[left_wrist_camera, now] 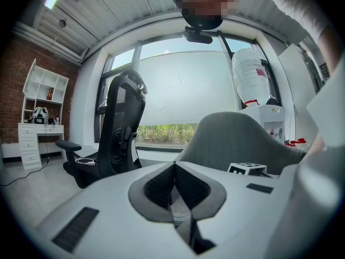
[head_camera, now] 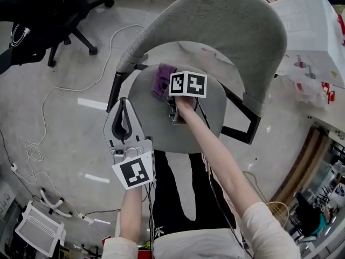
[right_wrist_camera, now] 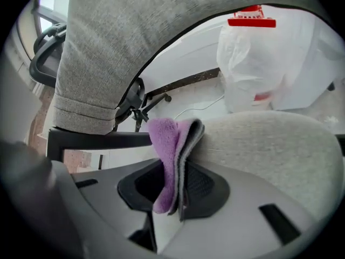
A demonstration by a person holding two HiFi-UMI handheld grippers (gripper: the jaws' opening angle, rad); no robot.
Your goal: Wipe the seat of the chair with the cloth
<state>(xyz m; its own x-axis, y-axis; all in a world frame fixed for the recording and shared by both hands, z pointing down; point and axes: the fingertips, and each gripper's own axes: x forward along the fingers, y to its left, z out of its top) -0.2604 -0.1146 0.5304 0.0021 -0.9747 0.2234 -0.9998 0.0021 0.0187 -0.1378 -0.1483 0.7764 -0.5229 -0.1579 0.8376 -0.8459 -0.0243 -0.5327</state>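
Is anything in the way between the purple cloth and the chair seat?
No, nothing I can see. The right gripper is shut on the cloth, and the cloth seems to touch the seat near its back edge. The rest of the seat looks bare.

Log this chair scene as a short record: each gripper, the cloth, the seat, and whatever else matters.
left gripper: jaws together, nothing between them; held beside the seat's left front edge
right gripper: shut on the cloth, over the seat
cloth: purple, folded, sticking out past the jaws at the seat's rear left part
seat: grey fabric, rounded; the cloth looks to be against it, though contact is not certain
backrest: grey, curving just beyond the cloth
office chair: black, off to the left on the floor
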